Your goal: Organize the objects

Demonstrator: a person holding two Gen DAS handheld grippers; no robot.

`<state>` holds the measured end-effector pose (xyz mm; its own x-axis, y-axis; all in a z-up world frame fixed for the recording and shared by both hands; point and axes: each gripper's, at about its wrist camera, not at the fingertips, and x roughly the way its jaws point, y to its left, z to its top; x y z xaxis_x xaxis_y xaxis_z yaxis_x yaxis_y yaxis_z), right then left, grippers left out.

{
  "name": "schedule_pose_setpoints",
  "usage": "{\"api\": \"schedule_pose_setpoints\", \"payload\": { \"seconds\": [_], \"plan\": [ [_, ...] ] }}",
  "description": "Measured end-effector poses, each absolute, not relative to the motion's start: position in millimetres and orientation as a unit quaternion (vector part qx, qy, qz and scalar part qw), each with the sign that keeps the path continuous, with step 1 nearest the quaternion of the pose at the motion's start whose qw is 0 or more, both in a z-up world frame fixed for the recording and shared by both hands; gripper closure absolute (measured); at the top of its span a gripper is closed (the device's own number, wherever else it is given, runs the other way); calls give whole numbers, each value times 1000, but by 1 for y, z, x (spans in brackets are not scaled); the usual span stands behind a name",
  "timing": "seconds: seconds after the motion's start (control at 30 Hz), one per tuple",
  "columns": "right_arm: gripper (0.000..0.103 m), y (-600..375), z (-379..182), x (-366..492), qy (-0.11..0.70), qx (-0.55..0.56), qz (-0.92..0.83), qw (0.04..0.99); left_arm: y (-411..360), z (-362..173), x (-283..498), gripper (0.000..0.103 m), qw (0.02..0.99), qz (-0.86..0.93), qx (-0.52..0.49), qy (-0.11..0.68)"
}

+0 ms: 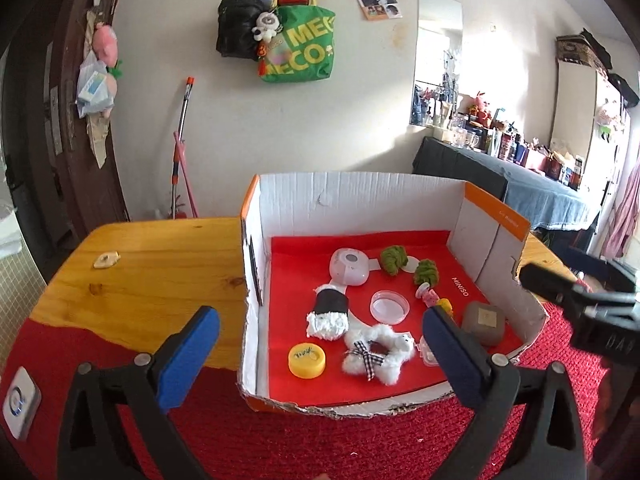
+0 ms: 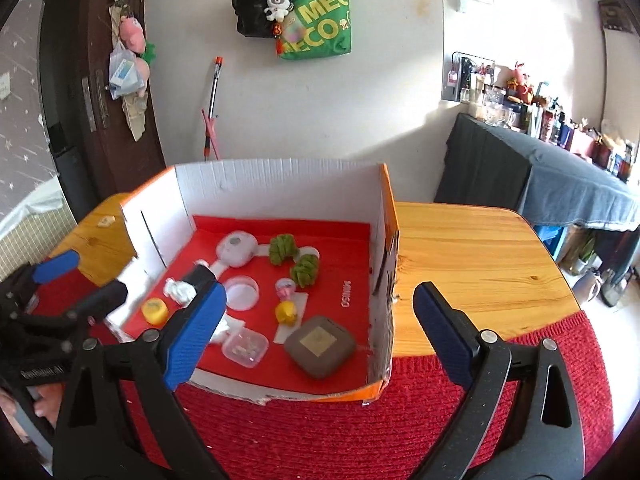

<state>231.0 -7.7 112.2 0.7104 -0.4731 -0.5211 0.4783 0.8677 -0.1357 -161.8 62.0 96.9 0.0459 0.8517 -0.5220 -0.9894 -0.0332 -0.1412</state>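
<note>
Right now I am holding both the left gripper (image 1: 320,344) and right gripper (image 2: 316,332) wide open and empty, their jaws hovering ahead of the cardboard box (image 1: 360,196), whose brown case (image 2: 320,346) is lying just beyond my right jaws, so I am planning a slow, level approach.

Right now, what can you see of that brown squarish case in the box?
The brown case is a flat, rounded-square pouch, matte and soft-looking, with a pale gold square patch centred on top. It lies flat and closed on the red liner in the near right corner of the cardboard box, close to the right wall. A white card's corner appears to touch its left side. Neither claw touches it.
</note>
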Motion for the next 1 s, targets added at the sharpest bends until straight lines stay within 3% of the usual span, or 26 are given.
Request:
{"api": "schedule_pose_setpoints", "payload": {
  "seconds": [1.0],
  "plan": [
    [6,-28,63,237,294,16,-275,915,78,59,-156,0,692,657,-247,169]
  ]
}}
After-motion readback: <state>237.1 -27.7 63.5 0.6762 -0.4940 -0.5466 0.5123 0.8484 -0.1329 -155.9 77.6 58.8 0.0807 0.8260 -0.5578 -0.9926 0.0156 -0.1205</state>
